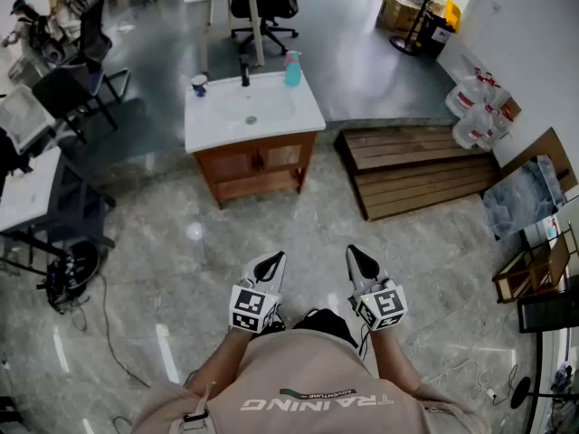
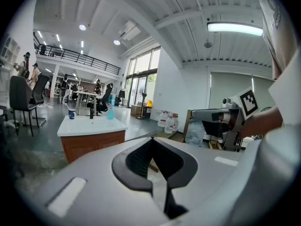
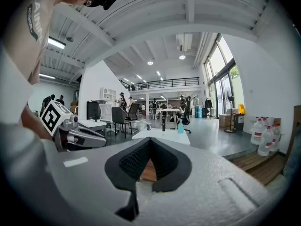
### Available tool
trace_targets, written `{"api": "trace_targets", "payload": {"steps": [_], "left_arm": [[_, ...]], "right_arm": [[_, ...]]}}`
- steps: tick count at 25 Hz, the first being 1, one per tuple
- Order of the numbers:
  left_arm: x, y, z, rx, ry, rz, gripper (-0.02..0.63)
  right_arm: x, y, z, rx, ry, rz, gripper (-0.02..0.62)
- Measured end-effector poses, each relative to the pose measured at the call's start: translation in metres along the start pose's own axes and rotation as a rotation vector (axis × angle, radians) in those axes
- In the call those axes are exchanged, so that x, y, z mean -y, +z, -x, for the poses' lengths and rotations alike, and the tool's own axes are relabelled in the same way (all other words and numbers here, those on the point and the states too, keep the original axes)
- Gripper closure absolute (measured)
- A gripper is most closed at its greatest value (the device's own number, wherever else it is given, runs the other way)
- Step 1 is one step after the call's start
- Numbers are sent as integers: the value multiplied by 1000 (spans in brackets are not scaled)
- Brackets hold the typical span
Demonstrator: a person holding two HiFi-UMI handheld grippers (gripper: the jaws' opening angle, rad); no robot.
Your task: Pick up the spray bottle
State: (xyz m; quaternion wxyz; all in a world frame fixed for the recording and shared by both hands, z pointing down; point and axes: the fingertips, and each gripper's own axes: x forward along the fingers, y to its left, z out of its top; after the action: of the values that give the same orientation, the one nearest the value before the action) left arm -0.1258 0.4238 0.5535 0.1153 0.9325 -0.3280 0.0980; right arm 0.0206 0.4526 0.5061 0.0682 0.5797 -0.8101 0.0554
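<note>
Teal spray bottle [image 1: 292,69] upright on white sink counter [image 1: 217,130].

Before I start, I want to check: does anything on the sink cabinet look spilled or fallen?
Nothing stands out. The spray bottle, the cup and the faucet stand upright on the white countertop; no spill shows.

spray bottle [image 1: 292,69]: teal | sink top [image 1: 217,130]: white | cabinet [image 1: 258,166]: brown wood
</note>
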Motion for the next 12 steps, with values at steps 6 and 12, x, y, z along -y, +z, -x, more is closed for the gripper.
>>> {"api": "trace_targets", "payload": {"steps": [6, 12], "left_arm": [[-8, -1, -15, 13, -5, 8, 591], [-5, -14, -34, -38, -5, 42, 591]], "right_arm": [[14, -6, -7, 8, -44, -11, 594], [32, -20, -15, -9, -30, -56, 594]]}}
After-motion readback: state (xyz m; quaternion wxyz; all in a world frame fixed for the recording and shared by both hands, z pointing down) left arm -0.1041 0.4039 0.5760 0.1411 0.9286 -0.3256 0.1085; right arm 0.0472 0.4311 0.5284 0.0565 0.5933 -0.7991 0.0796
